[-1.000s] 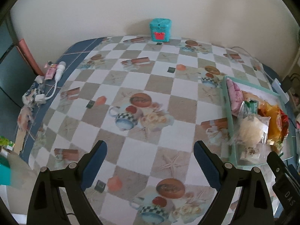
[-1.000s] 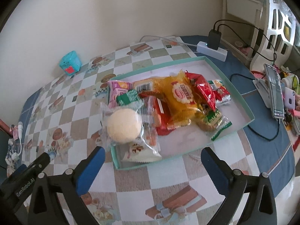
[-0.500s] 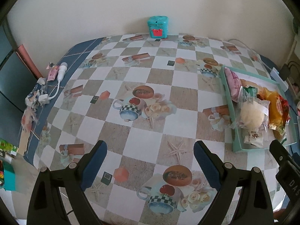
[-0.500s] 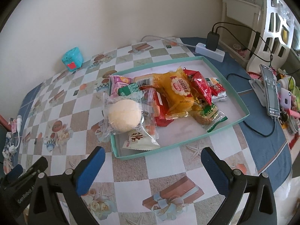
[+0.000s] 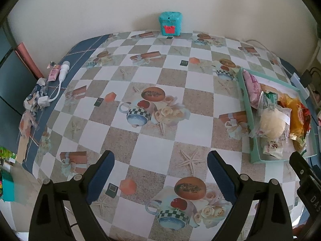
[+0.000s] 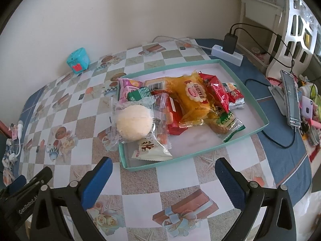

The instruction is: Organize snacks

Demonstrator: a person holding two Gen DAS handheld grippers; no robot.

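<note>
A teal tray (image 6: 258, 112) (image 5: 253, 152) on the checked tablecloth holds a pile of wrapped snacks. Among them are a round pale bun in clear wrap (image 6: 134, 123) (image 5: 272, 125), a yellow pack (image 6: 195, 98), red packs (image 6: 217, 91), a pink pack (image 6: 129, 87) and a white sachet (image 6: 149, 149). My right gripper (image 6: 163, 174) hangs open above the table just in front of the tray, nothing between its blue pads. My left gripper (image 5: 160, 169) is open too, over bare cloth well left of the tray.
A teal box (image 5: 170, 23) stands by the wall. A power strip with a charger (image 6: 228, 50) and cables lie behind the tray. A phone on a stand (image 6: 291, 100) and clutter sit at the right edge; a white cable and wrappers (image 5: 43, 94) at the left edge.
In both wrist views the table and tray have shrunk a little and slid up the frame; both grippers stayed open and empty.
</note>
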